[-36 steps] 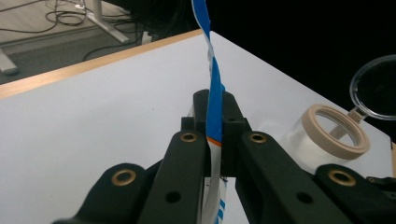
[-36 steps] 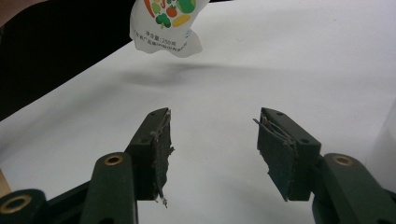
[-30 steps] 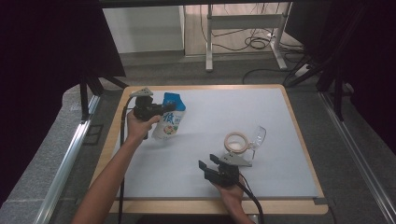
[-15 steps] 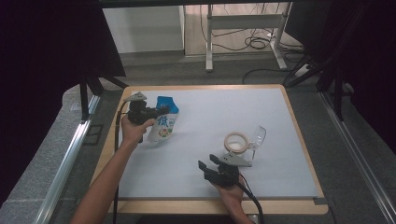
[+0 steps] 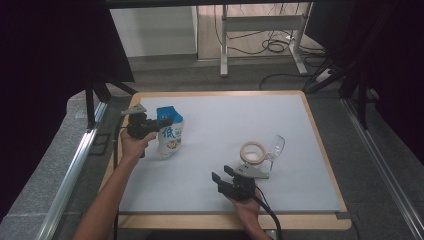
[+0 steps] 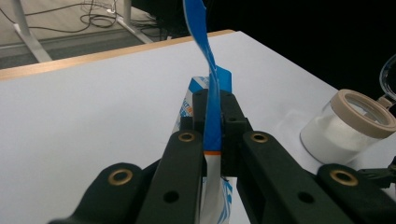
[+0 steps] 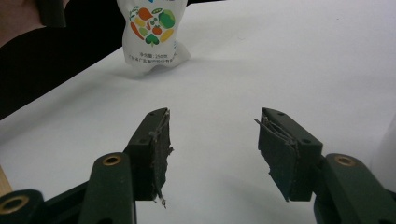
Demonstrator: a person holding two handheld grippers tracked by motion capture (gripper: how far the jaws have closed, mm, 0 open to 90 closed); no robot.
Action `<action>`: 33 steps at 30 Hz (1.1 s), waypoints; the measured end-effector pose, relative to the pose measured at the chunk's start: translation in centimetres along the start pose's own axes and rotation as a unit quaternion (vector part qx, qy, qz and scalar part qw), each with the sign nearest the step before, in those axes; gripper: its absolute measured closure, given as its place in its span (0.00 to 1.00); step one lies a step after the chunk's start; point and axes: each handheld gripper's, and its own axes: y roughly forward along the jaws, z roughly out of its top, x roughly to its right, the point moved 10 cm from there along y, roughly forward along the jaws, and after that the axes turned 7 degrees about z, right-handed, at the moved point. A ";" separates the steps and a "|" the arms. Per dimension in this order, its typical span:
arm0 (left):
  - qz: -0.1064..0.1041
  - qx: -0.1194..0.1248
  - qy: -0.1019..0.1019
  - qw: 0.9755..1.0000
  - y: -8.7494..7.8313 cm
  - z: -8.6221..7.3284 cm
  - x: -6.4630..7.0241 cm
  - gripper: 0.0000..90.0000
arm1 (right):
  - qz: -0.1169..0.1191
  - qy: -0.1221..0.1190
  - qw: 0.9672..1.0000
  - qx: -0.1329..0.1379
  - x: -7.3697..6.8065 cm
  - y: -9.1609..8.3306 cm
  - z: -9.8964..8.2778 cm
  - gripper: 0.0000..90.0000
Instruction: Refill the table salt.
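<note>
- The left gripper (image 5: 156,125) has its jaws clenched on the blue top flap of the pouch (image 5: 170,137), which stands at the table's (image 5: 300,125) left side; a grip that thin could slip or tear.
- The right gripper (image 5: 223,176) waits released near the front edge.
- Swinging the pouch right could topple the open jar (image 5: 253,152) of white powder.

A round clear plastic jar of white powder with a beige rim (image 5: 252,153) stands on the pale grey table mat (image 5: 280,120), its clear lid (image 5: 275,146) tilted up beside it. A light wooden frame (image 5: 320,135) borders the mat. Beyond stand a metal desk frame (image 5: 260,30) and black floor cables (image 5: 275,46).
</note>
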 end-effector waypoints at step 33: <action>0.023 0.006 0.015 1.000 -1.7 -1.7 -0.4 0.71 | 0.000 0.002 1.000 0.002 -0.1 -0.1 0.1 0.48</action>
